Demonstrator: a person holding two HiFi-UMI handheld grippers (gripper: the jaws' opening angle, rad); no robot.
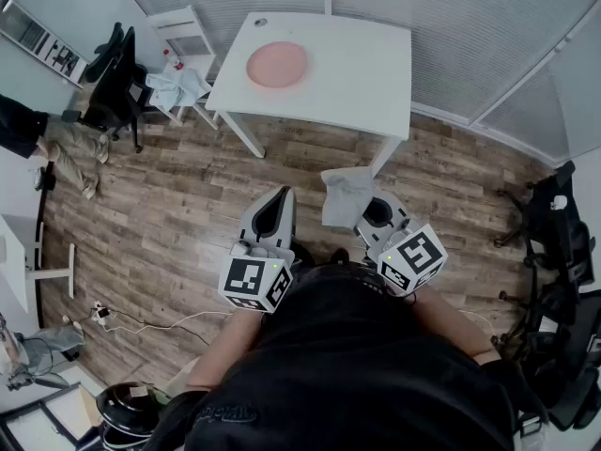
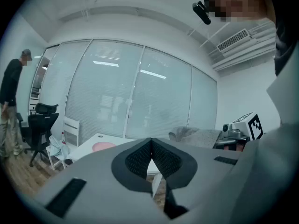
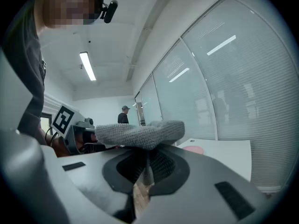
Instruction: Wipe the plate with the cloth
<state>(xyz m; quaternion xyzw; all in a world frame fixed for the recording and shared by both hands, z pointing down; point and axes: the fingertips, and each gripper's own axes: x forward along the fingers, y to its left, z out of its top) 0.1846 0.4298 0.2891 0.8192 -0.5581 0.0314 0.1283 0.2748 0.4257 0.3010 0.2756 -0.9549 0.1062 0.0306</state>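
A pink plate (image 1: 277,64) lies on the white table (image 1: 366,64) far ahead of me; it also shows small as the plate (image 2: 103,146) in the left gripper view and the plate (image 3: 192,149) in the right gripper view. My right gripper (image 1: 364,205) is shut on a grey knitted cloth (image 1: 346,195), which bunches over the jaw tips as the cloth (image 3: 140,133). My left gripper (image 1: 279,198) is shut with nothing in it, its jaws meeting at the tips (image 2: 151,141). Both are held level over the floor, well short of the table.
A white chair (image 1: 185,36) with cloth draped on it stands left of the table, beside a black office chair (image 1: 115,83). A person (image 2: 10,107) stands at the left. More black chairs (image 1: 554,242) sit at the right. Glass walls with blinds close the room behind the table.
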